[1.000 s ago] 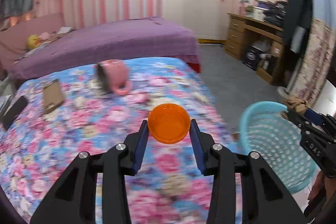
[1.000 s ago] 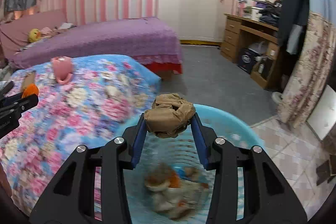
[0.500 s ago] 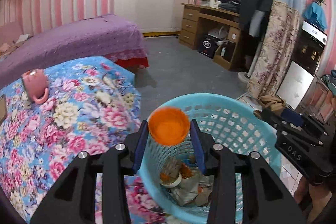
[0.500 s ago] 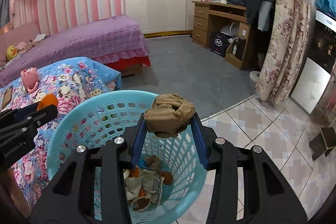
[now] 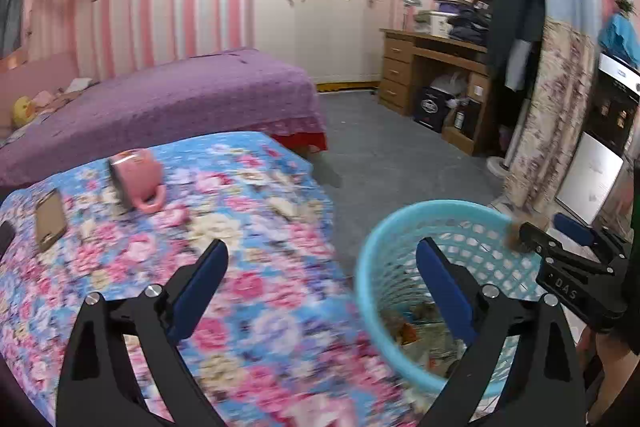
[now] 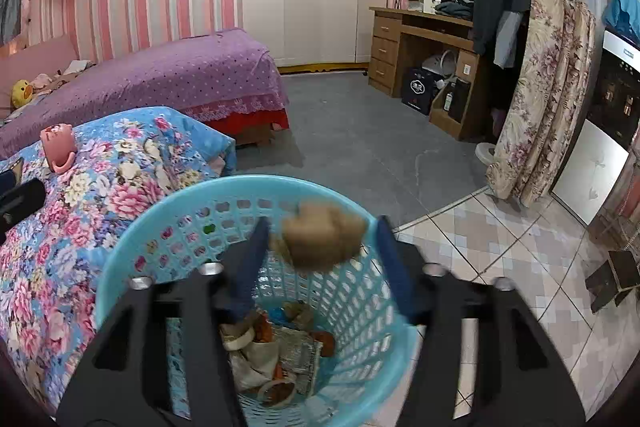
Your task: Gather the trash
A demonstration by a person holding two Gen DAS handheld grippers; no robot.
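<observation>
we're seeing the left hand-held gripper spread wide w/ nothing between its blue pads; its jaws are just opening out, and the gap between them is hanging over the edge of the flowery bedspread, the right pad reaching in front of the light blue basket, which is showing at the lower right of the left view. the right hand-held gripper is pointing down over that same basket, its jaws also just opening; the crumpled brown wad is sitting blurred in the gap b/w the pads, clear of the left pad, and whether it's touching the right one we can't tell. it's hanging level w/ the basket's far rim, above the inside. down in the basket bottom other trash is piling up: paper scraps, orange bits, a round lid-like piece, too jumbled to sort out. in the left view the right hand-held gripper is poking in from the right edge over the basket's far side, the brown wad showing at its tip. on the bedspread a pink mug is lying on its side, handle toward us, and a phone-like slab is lying flat well left of it. behind, a purple-covered bed is standing along the striped wall
</observation>
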